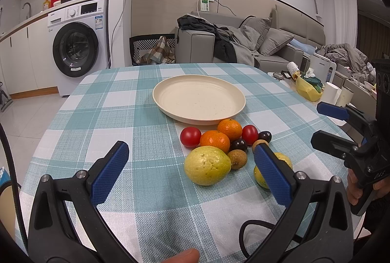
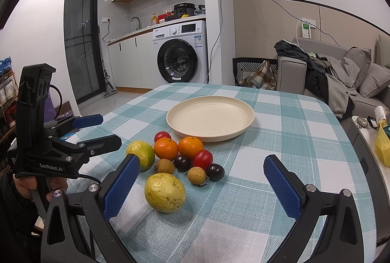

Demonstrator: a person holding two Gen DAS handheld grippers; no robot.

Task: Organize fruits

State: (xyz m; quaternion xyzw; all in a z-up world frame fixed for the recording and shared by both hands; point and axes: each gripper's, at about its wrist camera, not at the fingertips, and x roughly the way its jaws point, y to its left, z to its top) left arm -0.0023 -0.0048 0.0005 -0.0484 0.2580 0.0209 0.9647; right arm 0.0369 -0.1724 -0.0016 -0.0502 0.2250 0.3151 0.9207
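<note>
An empty cream plate sits mid-table on the checked cloth. In front of it lies a cluster of fruit: two oranges, two red tomatoes, two dark plums, two brown longans, and a large yellow fruit. A yellow-green fruit is partly hidden by a finger. My left gripper hovers open near the cluster's left side, holding nothing. My right gripper is open and empty on the right.
A side table at the right holds a yellow bag and white cups. Beyond the table stand a washing machine and a grey sofa. A black cable trails near the front edge.
</note>
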